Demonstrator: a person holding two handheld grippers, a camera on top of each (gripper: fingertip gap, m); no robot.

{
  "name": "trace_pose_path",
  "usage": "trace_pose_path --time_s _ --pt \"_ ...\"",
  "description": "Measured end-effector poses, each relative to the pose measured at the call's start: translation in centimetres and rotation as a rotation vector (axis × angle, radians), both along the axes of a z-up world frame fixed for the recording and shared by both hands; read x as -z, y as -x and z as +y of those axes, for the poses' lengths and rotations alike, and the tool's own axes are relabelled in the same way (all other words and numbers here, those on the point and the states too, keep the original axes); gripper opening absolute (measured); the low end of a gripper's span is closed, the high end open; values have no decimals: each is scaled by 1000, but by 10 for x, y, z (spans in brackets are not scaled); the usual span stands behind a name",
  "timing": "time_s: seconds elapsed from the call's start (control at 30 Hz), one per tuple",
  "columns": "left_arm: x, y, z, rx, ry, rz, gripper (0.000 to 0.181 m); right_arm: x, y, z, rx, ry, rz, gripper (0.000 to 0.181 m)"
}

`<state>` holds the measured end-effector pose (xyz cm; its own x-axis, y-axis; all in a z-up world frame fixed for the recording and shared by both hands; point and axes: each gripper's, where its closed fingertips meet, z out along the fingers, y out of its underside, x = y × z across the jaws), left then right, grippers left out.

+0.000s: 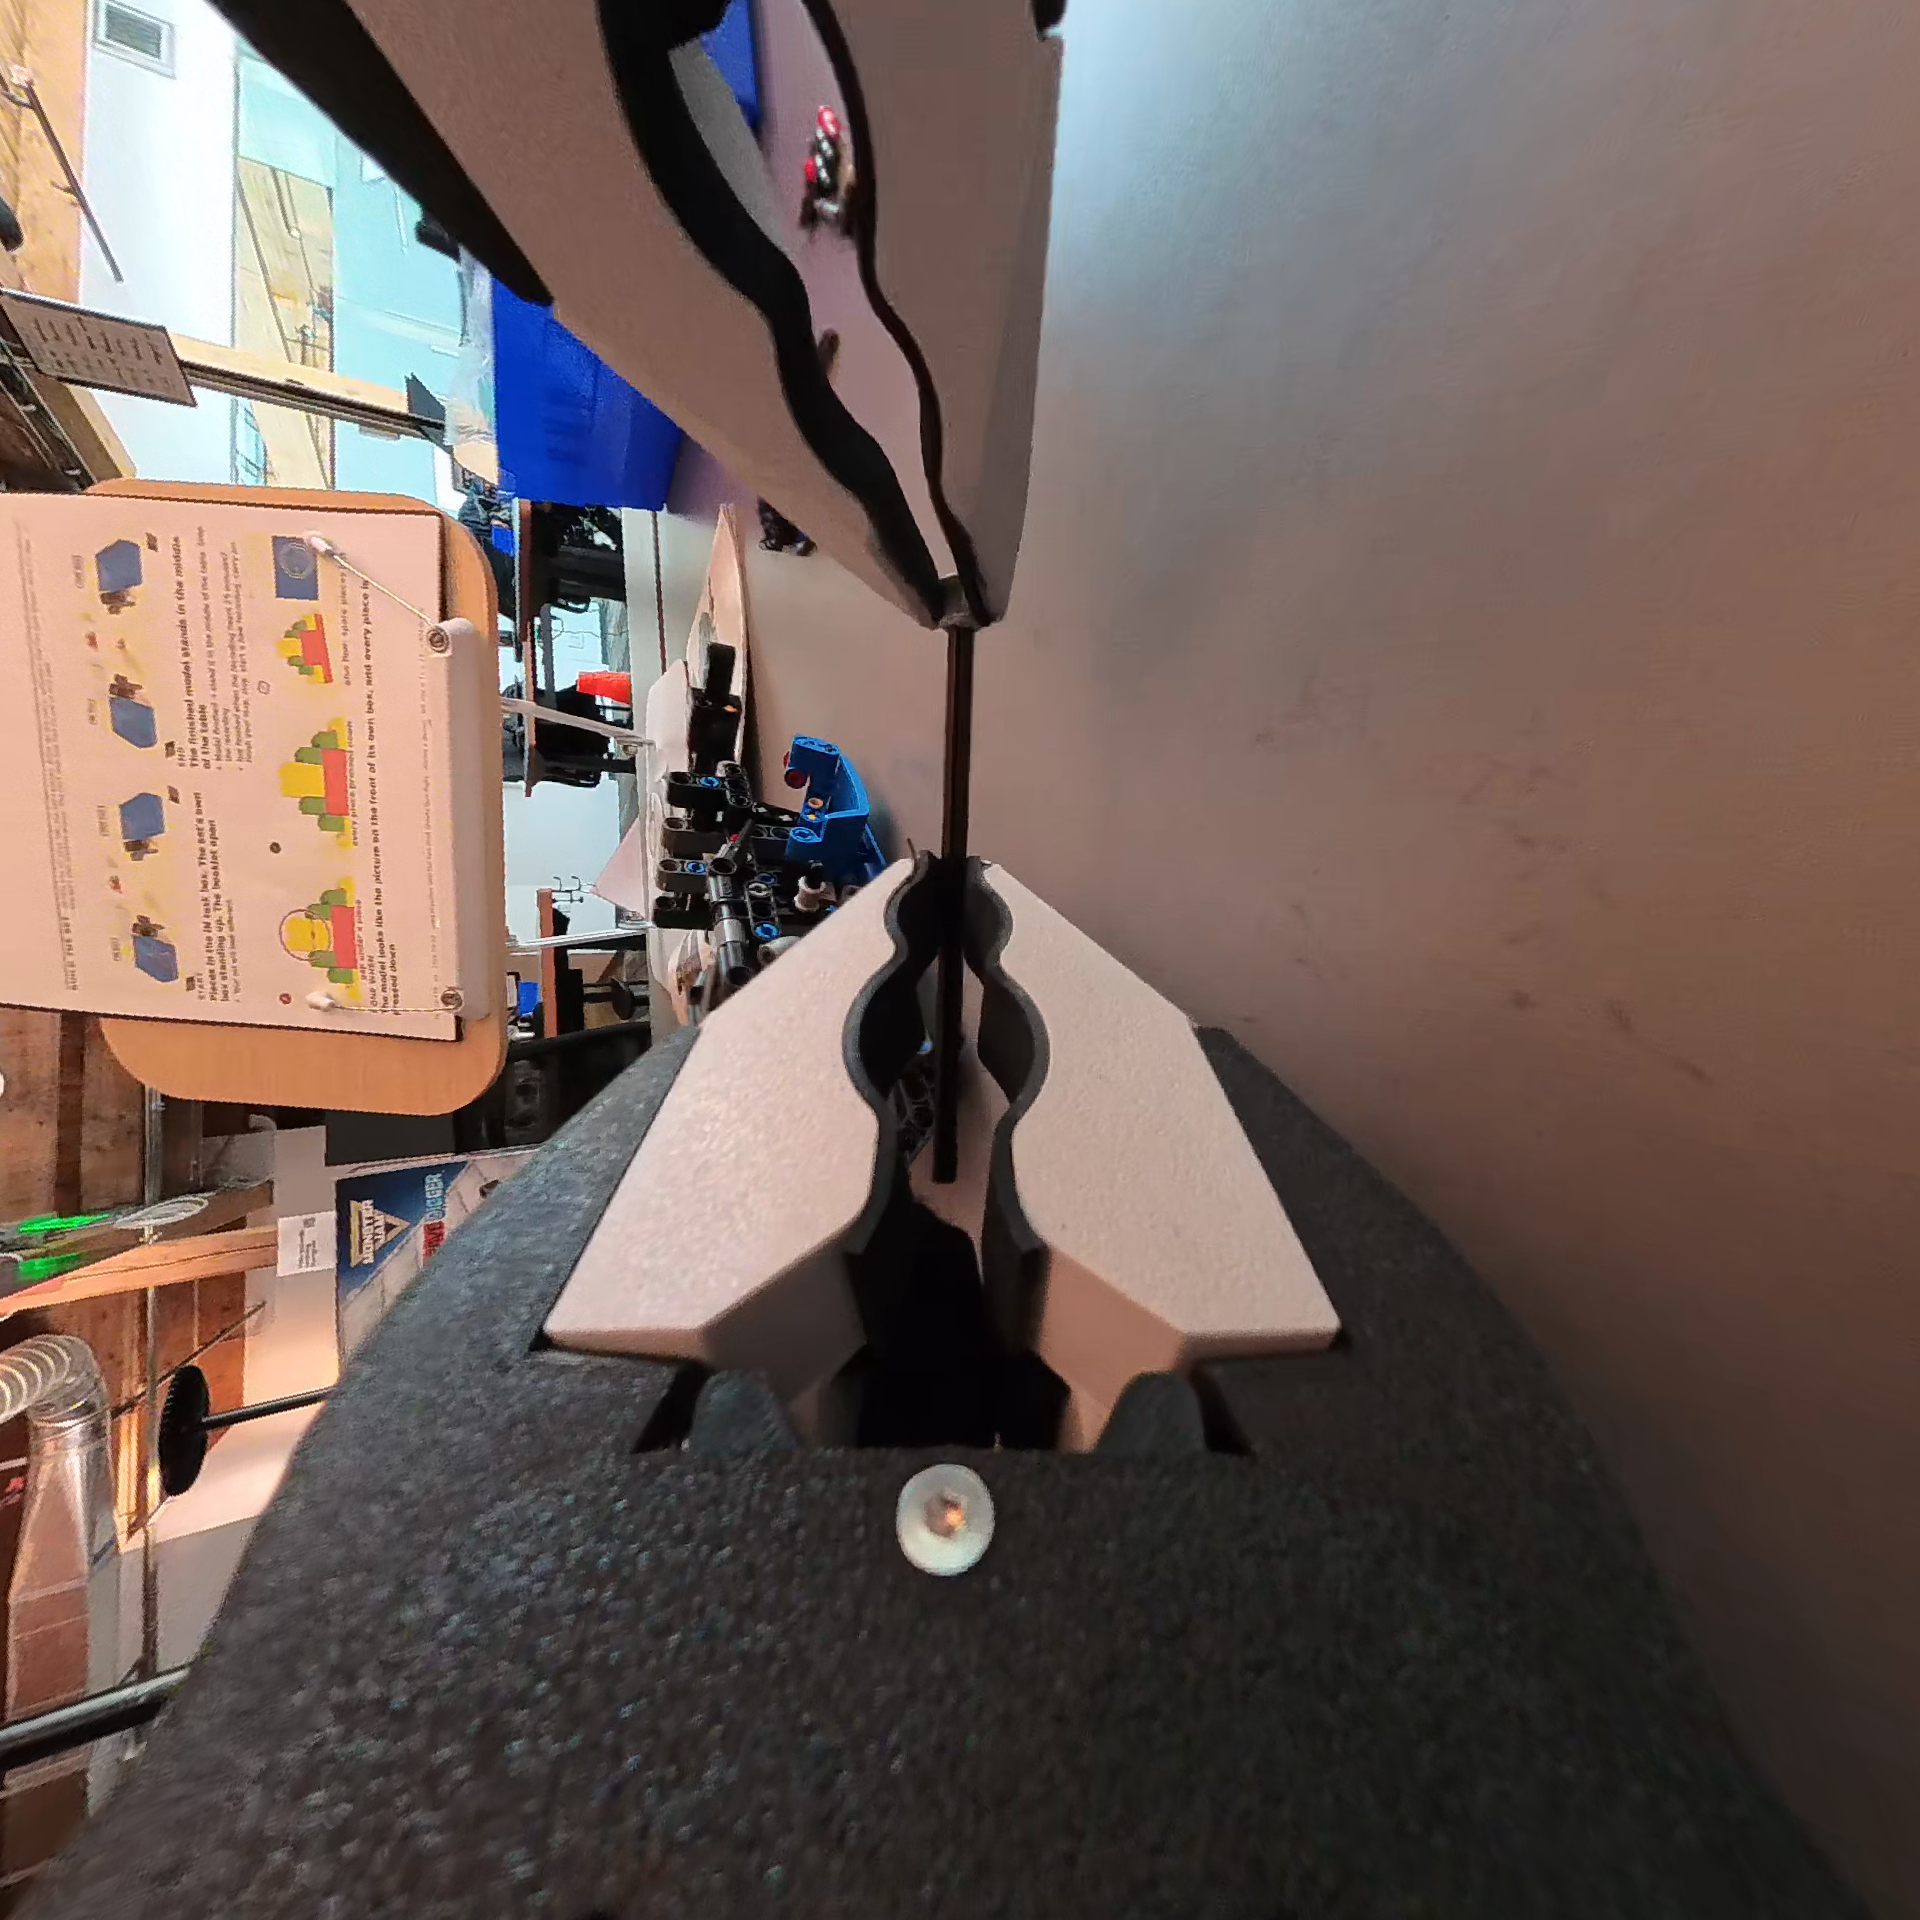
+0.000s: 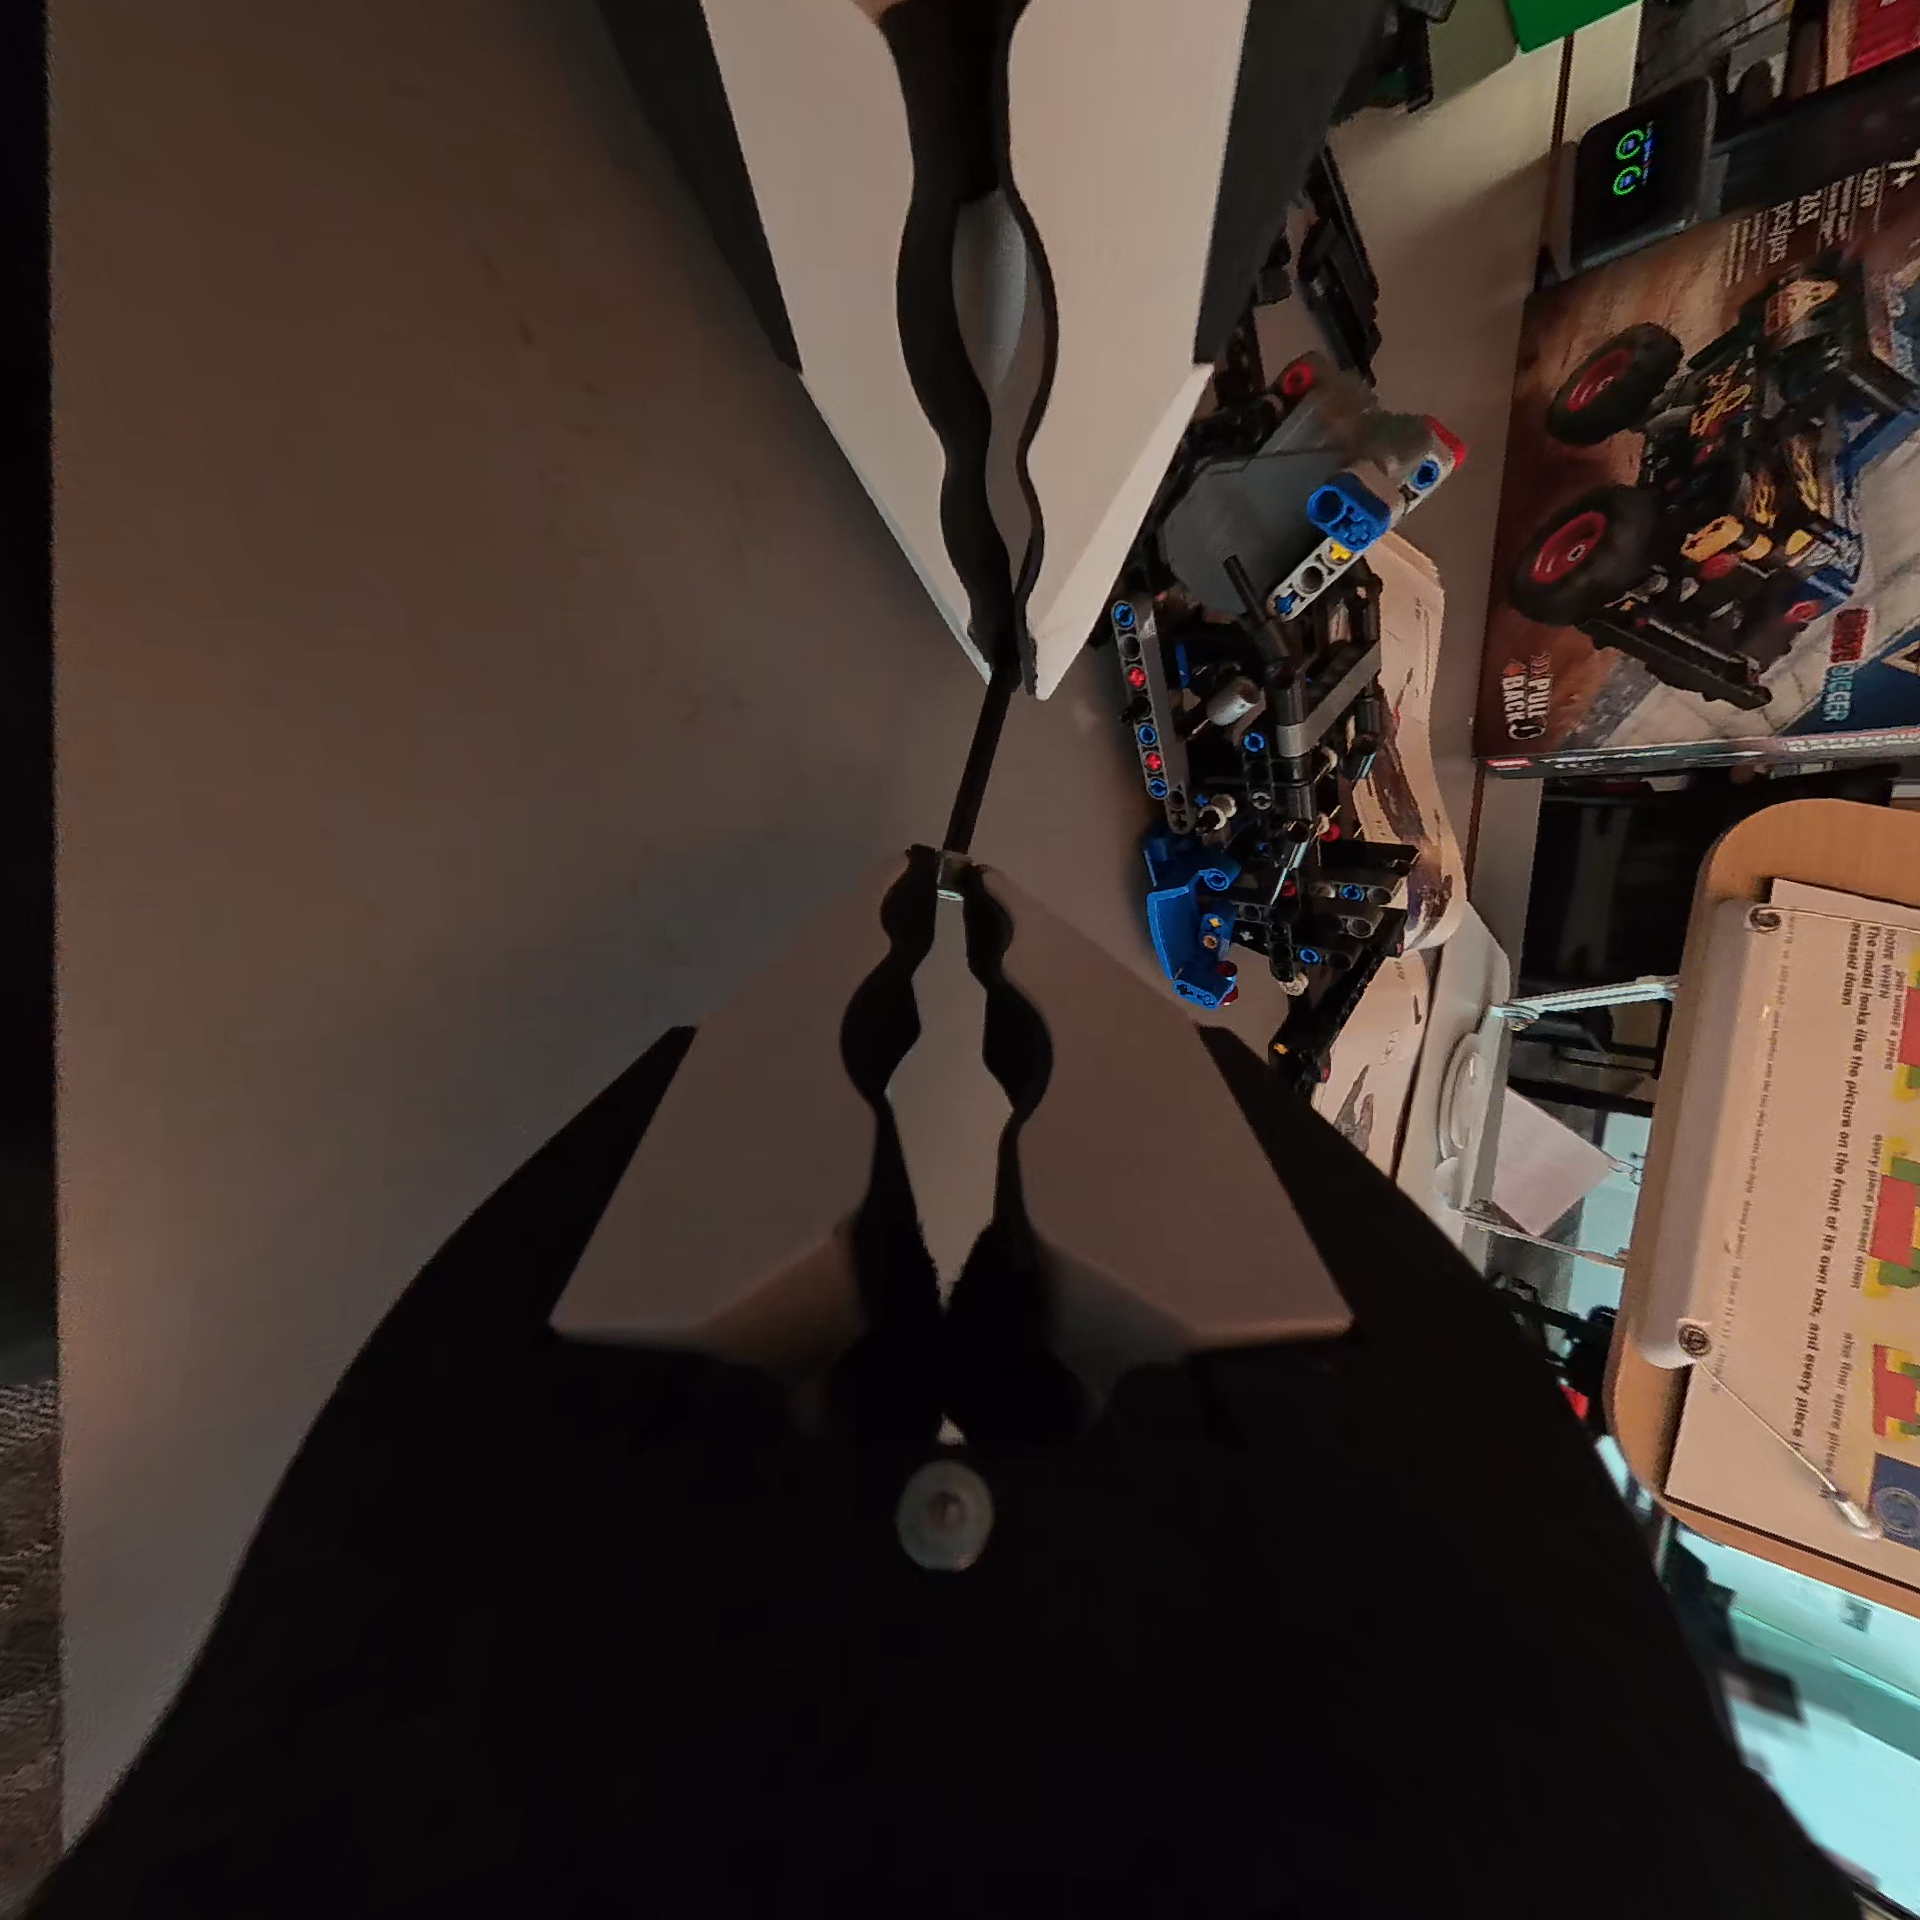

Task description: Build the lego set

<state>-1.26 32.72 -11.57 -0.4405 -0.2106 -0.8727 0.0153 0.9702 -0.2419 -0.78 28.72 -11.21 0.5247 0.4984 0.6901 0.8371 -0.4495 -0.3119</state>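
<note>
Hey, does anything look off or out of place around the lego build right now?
Nothing looks broken or spilled. The left gripper and right gripper pinch opposite ends of one thin black axle over the table, apart from the partly built model.

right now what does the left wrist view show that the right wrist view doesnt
Only the left wrist view shows the blue bin, a black wheel on an axle and how far the black axle runs back between the left gripper's fingers.

Only the right wrist view shows the set's box front with the truck picture and a small lit screen.

Both show the axle pinched by both grippers, the right gripper, the half-built truck model, the instruction board and the grey table.
</note>
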Motion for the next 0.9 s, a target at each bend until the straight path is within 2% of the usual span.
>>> trace_pose_path --time_s 0.03,0.13,0.27,0.43,0.5,0.53,0.6,0.67,0.77,0.9 --pt "-1 -1 0 -2 -2 -9 2 -1 -1 0 2 -8 17 5" --pt "-14 -6 6 -10 -33 -66 2 -11 -3 4 -4 -40 39 5" --pt "-69 -23 29 -41 -181 -219 2 -54 -22 26 -28 -137 -28 4" --pt "-167 -50 64 -48 -378 -310 1 -143 -58 64 -93 -334 -48 5" --pt "-215 -64 86 -137 -347 -368 1 -188 -76 76 -112 -421 -36 5" --pt "-236 -69 94 -168 -297 -404 1 -209 -79 82 -148 -452 27 5" --pt "-266 -80 103 -183 -234 -460 1 -246 -85 90 -210 -523 147 4" --pt "-283 -86 107 -175 -240 -533 1 -262 -88 93 -262 -517 311 4" --pt "-291 -86 104 -149 -313 -632 2 -278 -90 91 -317 -530 508 5" --pt "-298 -77 86 -83 -437 -780 1 -280 -92 84 -330 -533 492 4"
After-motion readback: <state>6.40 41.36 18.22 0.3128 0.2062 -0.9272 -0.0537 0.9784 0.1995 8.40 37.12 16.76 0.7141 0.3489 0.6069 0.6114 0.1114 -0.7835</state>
